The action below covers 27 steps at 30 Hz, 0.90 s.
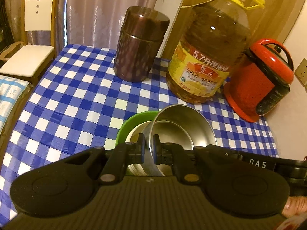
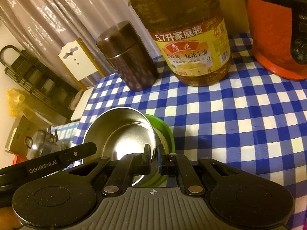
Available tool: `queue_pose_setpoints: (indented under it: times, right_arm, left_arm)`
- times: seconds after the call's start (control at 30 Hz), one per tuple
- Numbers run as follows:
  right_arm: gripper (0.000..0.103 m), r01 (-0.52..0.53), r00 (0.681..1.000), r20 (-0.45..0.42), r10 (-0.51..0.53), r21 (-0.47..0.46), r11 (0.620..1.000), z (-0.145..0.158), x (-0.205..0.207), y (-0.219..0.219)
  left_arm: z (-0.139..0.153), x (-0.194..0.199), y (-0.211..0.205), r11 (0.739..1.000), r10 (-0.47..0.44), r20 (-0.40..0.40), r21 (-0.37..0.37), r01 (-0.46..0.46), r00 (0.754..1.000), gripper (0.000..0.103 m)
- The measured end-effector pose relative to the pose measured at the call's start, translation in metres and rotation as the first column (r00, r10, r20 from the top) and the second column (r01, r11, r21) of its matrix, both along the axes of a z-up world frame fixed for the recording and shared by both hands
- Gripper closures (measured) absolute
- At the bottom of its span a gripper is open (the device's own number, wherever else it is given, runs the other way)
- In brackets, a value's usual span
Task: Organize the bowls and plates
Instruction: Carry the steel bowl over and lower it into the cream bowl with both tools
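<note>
Our left gripper pinches the near wall of a shiny steel bowl, one finger inside and one outside. Our right gripper pinches the same steel bowl on its other side, fingers pressed onto the thin rim. We see nothing inside this bowl, only bright metal. It tilts and sits in a green bowl, with a pale rim of another dish showing between them. We cannot tell if the stack touches the blue and white checked tablecloth or hangs just over it. Farther back stand a dark brown jar with its lid on, a big oil bottle holding golden oil, and a red cooker with its lid shut. Past the table edge we see a white chair.
</note>
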State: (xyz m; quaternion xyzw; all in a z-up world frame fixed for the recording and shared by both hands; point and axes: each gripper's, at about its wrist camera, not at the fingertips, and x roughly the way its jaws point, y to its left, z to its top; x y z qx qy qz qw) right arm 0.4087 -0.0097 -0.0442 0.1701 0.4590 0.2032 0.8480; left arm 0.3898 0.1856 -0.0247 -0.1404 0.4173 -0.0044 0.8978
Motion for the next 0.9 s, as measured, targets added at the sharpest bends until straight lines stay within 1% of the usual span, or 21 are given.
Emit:
queue_pose_setpoints:
  times: [0.2, 0.43, 0.57, 0.6, 0.63, 0.7, 0.73, 0.77, 0.8, 0.83, 0.9]
  right_arm:
    - [0.096, -0.008, 1.0, -0.008, 0.008, -0.009, 1.0, -0.01, 0.008, 0.006]
    - [0.096, -0.032, 0.999, -0.01, 0.031, -0.046, 0.998, -0.021, 0.012, 0.013]
    - [0.096, -0.039, 0.999, -0.012, 0.038, -0.052, 0.998, -0.025, 0.012, 0.014]
    - [0.096, -0.041, 0.999, -0.013, 0.04, -0.051, 0.998, -0.026, 0.012, 0.015]
    - [0.096, -0.044, 0.999, -0.014, 0.044, -0.045, 0.998, -0.026, 0.013, 0.015]
    - [0.092, -0.054, 0.999, -0.007, 0.054, -0.034, 0.998, -0.027, 0.014, 0.015]
    - [0.087, -0.054, 0.999, -0.004, 0.054, -0.034, 0.998, -0.027, 0.014, 0.015]
    - [0.077, -0.051, 0.999, -0.001, 0.051, -0.029, 0.998, -0.027, 0.014, 0.014]
    - [0.073, -0.051, 0.999, 0.007, 0.051, -0.017, 0.999, -0.027, 0.013, 0.012]
    - [0.069, -0.055, 0.998, 0.018, 0.055, 0.002, 0.998, -0.026, 0.012, 0.009]
    - [0.069, -0.05, 0.998, 0.034, 0.05, 0.003, 0.999, -0.024, 0.01, 0.006]
  left_arm:
    - [-0.013, 0.007, 0.003, 1.0, 0.01, -0.017, 0.009, -0.01, 1.0, 0.097]
    - [-0.024, 0.008, 0.005, 1.0, 0.012, -0.033, 0.009, -0.012, 0.999, 0.097]
    - [-0.027, 0.009, 0.005, 1.0, 0.014, -0.037, 0.02, -0.014, 0.999, 0.097]
    - [-0.028, 0.01, 0.004, 0.999, 0.016, -0.044, 0.033, -0.014, 0.999, 0.096]
    - [-0.029, 0.011, 0.004, 0.999, 0.017, -0.049, 0.046, -0.014, 0.999, 0.093]
    - [-0.029, 0.01, 0.004, 0.998, 0.02, -0.045, 0.057, -0.017, 0.999, 0.092]
    - [-0.028, 0.009, 0.004, 0.998, 0.021, -0.04, 0.056, -0.018, 0.999, 0.09]
    - [-0.027, 0.008, 0.005, 0.998, 0.026, -0.033, 0.056, -0.024, 0.999, 0.09]
    - [-0.027, 0.007, 0.007, 0.998, 0.032, -0.025, 0.054, -0.03, 0.999, 0.09]
    - [-0.026, 0.005, 0.008, 0.998, 0.036, -0.016, 0.048, -0.036, 0.999, 0.09]
    - [-0.024, 0.003, 0.01, 0.998, 0.044, -0.007, 0.048, -0.043, 0.999, 0.09]
